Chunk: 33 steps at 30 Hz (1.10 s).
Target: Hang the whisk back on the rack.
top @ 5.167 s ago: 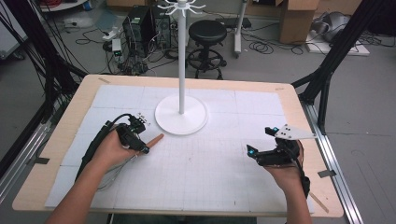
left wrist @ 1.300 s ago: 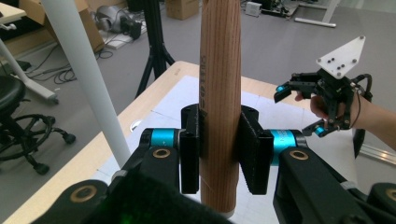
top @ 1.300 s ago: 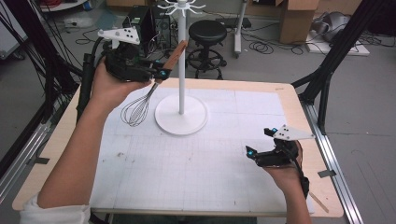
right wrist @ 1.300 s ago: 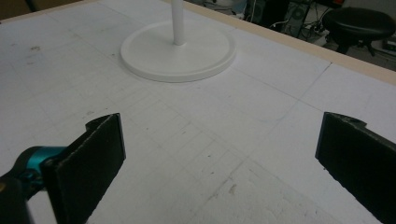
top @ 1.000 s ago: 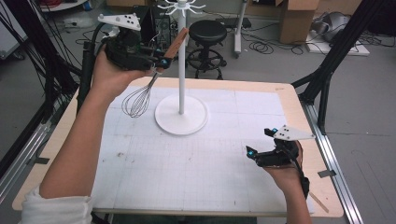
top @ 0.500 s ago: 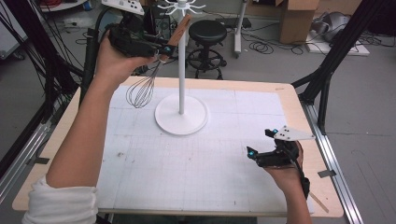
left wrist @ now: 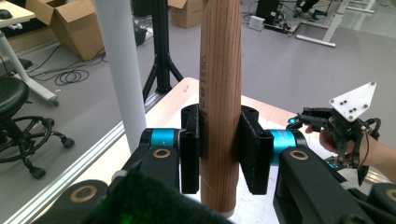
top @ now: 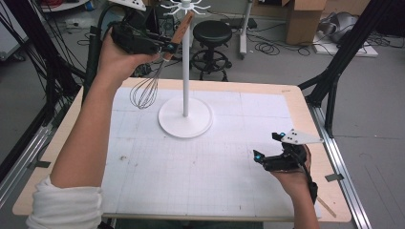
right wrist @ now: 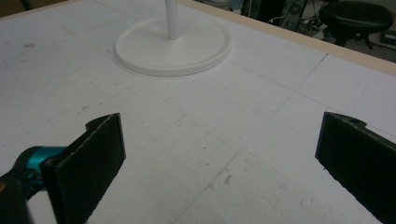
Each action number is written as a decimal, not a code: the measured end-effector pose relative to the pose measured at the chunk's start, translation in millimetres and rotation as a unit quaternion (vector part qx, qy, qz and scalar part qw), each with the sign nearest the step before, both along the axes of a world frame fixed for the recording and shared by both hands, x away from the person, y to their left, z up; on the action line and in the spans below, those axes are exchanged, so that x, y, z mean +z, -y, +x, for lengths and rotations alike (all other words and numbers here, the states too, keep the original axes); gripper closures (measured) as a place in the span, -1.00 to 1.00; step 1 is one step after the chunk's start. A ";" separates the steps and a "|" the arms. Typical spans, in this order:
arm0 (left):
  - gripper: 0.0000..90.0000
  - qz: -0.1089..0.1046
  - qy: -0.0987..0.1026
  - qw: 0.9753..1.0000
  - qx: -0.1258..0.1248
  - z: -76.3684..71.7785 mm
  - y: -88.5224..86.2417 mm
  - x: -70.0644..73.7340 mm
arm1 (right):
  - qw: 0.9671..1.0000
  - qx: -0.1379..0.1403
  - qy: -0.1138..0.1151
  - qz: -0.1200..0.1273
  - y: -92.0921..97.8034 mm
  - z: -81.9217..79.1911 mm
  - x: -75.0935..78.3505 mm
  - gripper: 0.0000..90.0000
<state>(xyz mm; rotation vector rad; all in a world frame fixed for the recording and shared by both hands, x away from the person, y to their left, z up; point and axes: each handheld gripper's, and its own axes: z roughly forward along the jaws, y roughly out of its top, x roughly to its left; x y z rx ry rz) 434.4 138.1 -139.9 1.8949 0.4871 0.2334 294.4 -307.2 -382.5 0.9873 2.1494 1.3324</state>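
Observation:
My left gripper (top: 168, 46) is raised high at the far left, shut on the wooden handle (left wrist: 219, 93) of a wire whisk (top: 145, 90). The whisk's wire head hangs down over the table, and the handle's top end leans toward the hooks (top: 185, 6) at the top of the white stand (top: 185, 67). In the left gripper view the stand's pole (left wrist: 122, 65) passes just left of the handle. My right gripper (top: 259, 158) rests low near the table's right front, open, nothing between its pads (right wrist: 88, 163).
The stand's round white base (top: 185, 117) sits at the middle back of the gridded white mat (top: 200, 171). A black stool (top: 211, 36), cardboard boxes (top: 305, 19) and cables lie on the floor beyond the table. Black frame legs (top: 334, 67) stand at the right.
My left gripper picked the whisk up from the table and has carried it upward and to the right, bringing the handle's top close to the stand's hooks. My right gripper has stayed put.

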 end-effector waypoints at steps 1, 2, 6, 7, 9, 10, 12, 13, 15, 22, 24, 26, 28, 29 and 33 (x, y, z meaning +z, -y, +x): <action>0.60 0.000 0.000 1.000 0.000 0.0 0.0 0.0 | 1.000 0.000 0.000 0.000 0.0 0.0 0.0 -0.99; 0.60 -0.003 -0.001 1.000 0.000 0.7 -0.2 -0.3 | 1.000 0.000 0.000 0.000 -0.1 0.1 -0.1 -0.99; 0.60 -0.007 -0.004 1.000 -0.003 3.1 -0.3 -1.5 | 1.000 0.001 0.001 0.001 0.5 -0.1 0.1 -0.99; 0.60 -0.006 -0.003 1.000 -0.004 3.4 0.0 -1.6 | 1.000 0.001 0.001 0.001 0.5 -0.1 0.1 -0.99; 0.60 -0.006 -0.003 1.000 -0.004 3.7 1.8 -2.0 | 1.000 -0.001 0.000 0.001 0.9 -0.3 0.2 -0.99; 0.60 -0.007 -0.004 1.000 -0.006 3.6 3.1 -2.3 | 1.000 0.000 0.001 0.002 1.4 0.0 0.1 -0.99; 0.60 -0.005 -0.003 1.000 -0.008 4.1 5.5 -2.6 | 1.000 0.000 0.001 0.001 1.5 0.0 0.0 -0.99; 0.60 -0.006 -0.005 1.000 -0.007 4.3 6.9 -2.9 | 1.000 0.000 0.001 0.001 1.3 0.0 0.1 -0.99; 0.60 -0.004 -0.006 1.000 -0.007 5.0 9.7 -2.8 | 1.000 0.000 0.001 0.000 1.2 -0.3 0.1 -0.99; 0.60 0.007 -0.009 1.000 -0.006 9.1 20.0 -2.3 | 1.000 -0.003 0.000 0.003 2.7 -1.1 0.6 -0.99; 0.60 0.003 -0.010 1.000 -0.007 10.4 21.1 -2.7 | 1.000 -0.003 0.001 0.003 3.6 -1.3 0.6 -0.99; 0.60 -0.001 -0.009 1.000 -0.006 10.7 20.0 -2.6 | 1.000 -0.004 0.002 0.004 4.6 -1.5 0.7 -0.99; 0.60 -0.004 -0.011 1.000 -0.007 11.1 18.2 -2.7 | 1.000 -0.005 0.001 0.003 5.9 -1.8 0.3 -0.99; 0.60 -0.005 -0.010 1.000 -0.006 11.0 17.4 -2.7 | 1.000 -0.005 0.001 0.003 5.9 -1.8 0.3 -0.99; 0.60 -0.008 -0.011 1.000 -0.007 11.2 16.6 -2.8 | 1.000 -0.005 -0.001 0.002 5.8 -2.1 -0.2 -0.99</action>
